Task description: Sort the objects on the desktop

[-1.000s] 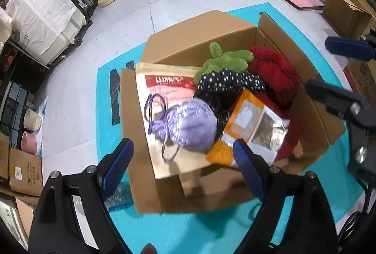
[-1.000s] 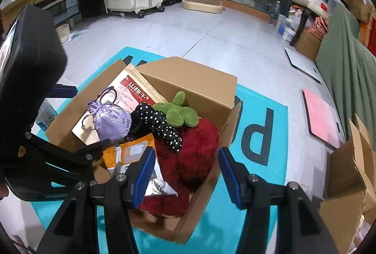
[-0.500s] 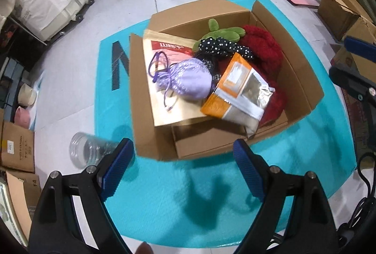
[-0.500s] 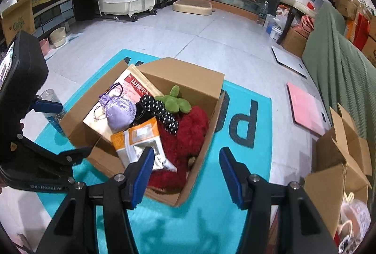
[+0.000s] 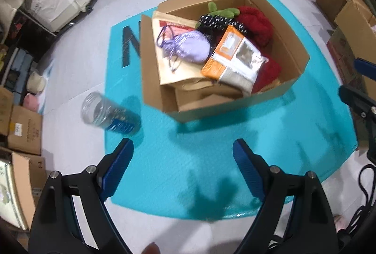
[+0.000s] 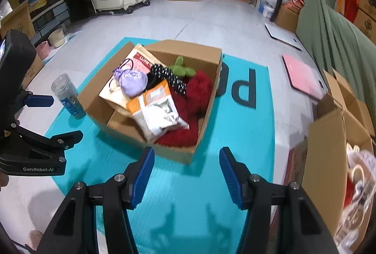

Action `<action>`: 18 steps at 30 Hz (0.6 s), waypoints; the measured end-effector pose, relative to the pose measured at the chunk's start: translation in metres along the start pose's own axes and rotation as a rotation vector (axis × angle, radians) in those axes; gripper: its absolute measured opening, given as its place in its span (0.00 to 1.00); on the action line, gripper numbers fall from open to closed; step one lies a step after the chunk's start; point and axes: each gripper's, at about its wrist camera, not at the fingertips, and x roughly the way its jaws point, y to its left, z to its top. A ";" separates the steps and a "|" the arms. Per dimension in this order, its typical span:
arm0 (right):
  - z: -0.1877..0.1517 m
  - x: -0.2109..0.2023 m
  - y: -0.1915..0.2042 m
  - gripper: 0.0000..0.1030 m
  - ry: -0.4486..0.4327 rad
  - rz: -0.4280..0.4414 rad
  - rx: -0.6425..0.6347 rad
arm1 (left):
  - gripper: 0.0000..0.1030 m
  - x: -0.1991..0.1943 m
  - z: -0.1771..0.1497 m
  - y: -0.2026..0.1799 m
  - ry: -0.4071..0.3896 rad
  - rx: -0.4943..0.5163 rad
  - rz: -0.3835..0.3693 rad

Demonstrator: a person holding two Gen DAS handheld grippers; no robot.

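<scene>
Both grippers have pulled back from the cardboard box (image 5: 235, 99) since a second ago; it now sits higher and smaller in each view, and a clear plastic bottle (image 5: 107, 114) has come into sight.

Near: left gripper (image 5: 183, 169), blue pads spread wide, nothing between them, only teal mat (image 5: 188, 160) beneath. Right gripper (image 6: 186, 174) likewise parted and empty, over the mat's lower centre.

Middle: the bottle stands at the mat's left edge, blue label low on its side, just beside the box's left corner but apart from it.

Box, centre of frame, flaps open, crammed full. Contents:
- orange-and-silver foil pouch (image 5: 235, 59), tilted on top at the near side
- lilac drawstring pouch (image 5: 192, 46) with purple cord, lying on a tan paper packet (image 5: 174, 66) with a red label
- black polka-dot fabric (image 5: 216, 20)
- green plush toy (image 5: 222, 11) at the far wall
- fuzzy red fabric (image 5: 256, 21) filling the right side

Far: pink board (image 6: 303, 78) on the grey floor, right; other cardboard cartons (image 6: 333, 136) at the right edge.
</scene>
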 end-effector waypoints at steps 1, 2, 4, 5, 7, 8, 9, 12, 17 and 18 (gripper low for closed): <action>-0.004 -0.003 0.001 0.56 0.008 0.000 0.001 | 0.84 -0.003 -0.003 -0.001 -0.001 -0.003 0.004; -0.007 -0.006 0.003 0.56 0.014 -0.003 0.002 | 0.84 -0.007 -0.008 -0.001 -0.003 -0.007 0.009; -0.012 -0.011 0.006 0.56 0.027 -0.004 0.004 | 0.84 -0.012 -0.013 -0.001 -0.005 -0.015 0.006; -0.016 -0.014 0.007 0.56 0.033 0.001 0.008 | 0.84 -0.016 -0.016 -0.001 -0.003 -0.021 0.005; -0.022 -0.019 0.011 0.57 0.058 0.015 0.015 | 0.84 -0.021 -0.020 -0.001 -0.002 -0.026 0.002; -0.025 -0.020 0.012 0.57 0.068 0.019 0.017 | 0.84 -0.024 -0.022 -0.001 -0.001 -0.027 0.000; -0.027 -0.021 0.014 0.57 0.081 0.018 0.017 | 0.84 -0.027 -0.023 -0.001 -0.004 -0.028 -0.002; -0.034 -0.027 0.021 0.57 0.111 0.025 0.013 | 0.84 -0.035 -0.027 -0.002 0.012 -0.030 -0.008; -0.041 -0.035 0.026 0.59 0.162 0.045 0.013 | 0.84 -0.049 -0.030 -0.002 0.012 -0.052 -0.023; -0.042 -0.037 0.026 0.59 0.167 0.052 0.023 | 0.84 -0.051 -0.030 -0.003 0.007 -0.049 -0.027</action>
